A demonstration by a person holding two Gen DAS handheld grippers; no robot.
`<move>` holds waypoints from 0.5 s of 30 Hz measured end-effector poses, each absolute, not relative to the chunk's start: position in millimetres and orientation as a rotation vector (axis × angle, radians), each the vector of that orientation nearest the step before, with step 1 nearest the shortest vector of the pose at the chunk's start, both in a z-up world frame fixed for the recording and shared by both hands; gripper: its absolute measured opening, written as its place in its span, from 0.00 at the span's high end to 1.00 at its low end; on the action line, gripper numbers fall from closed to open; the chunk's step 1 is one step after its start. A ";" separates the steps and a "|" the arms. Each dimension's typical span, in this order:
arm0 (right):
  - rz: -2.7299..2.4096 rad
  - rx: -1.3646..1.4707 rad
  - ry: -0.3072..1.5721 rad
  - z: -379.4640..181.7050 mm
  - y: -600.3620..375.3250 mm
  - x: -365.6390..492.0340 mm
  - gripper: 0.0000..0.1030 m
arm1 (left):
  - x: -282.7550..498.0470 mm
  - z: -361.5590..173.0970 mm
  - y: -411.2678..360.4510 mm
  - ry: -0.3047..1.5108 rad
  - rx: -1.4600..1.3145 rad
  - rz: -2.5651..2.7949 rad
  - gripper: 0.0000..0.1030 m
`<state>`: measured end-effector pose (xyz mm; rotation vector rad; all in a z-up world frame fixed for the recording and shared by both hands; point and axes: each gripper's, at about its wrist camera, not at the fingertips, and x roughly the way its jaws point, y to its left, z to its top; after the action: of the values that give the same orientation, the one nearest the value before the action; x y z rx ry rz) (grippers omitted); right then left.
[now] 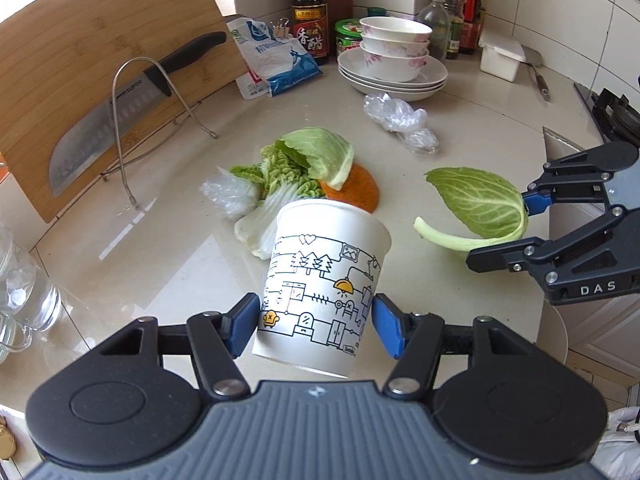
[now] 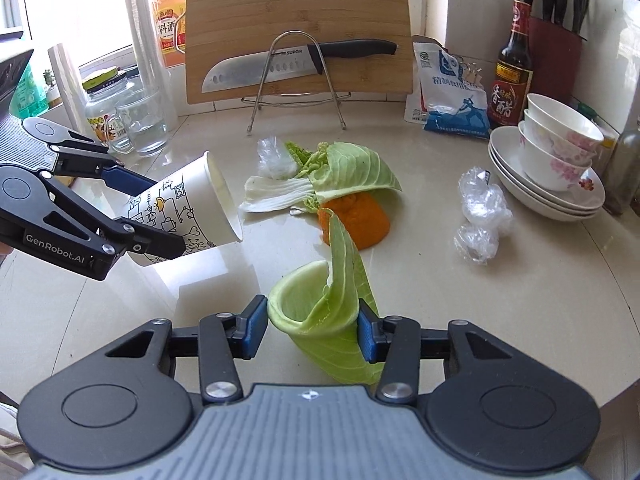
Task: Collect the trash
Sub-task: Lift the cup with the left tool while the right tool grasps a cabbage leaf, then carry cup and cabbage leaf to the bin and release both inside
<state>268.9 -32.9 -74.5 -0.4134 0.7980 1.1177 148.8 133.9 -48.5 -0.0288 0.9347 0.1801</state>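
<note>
Between my left gripper's blue pads, low in the frame, sits the paper cup, pinched and tilted. My right gripper clamps a curled cabbage leaf, bottom centre.

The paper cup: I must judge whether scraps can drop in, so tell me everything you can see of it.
The paper cup is white with line drawings of trees, furniture and a yellow lamp. The left gripper holds it off the counter, jaws pressed on its lower sides. It is tilted, its open mouth turned toward the vegetable scraps. What shows of its inside looks empty. Only the jaws touch it.
</note>
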 end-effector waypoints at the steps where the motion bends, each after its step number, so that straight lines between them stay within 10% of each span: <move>1: 1.111 -0.409 0.804 -73.8 -38.5 268.9 0.51 | 149.2 -47.8 130.4 0.938 -0.028 0.165 0.41; 15: 1.010 -0.339 0.833 -59.8 -113.0 258.6 0.51 | 160.3 -37.8 73.3 0.947 0.031 0.007 0.41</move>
<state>258.6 -113.0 -59.8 -0.3391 0.8332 1.0104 160.3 73.3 -37.8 0.0313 0.9469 0.0067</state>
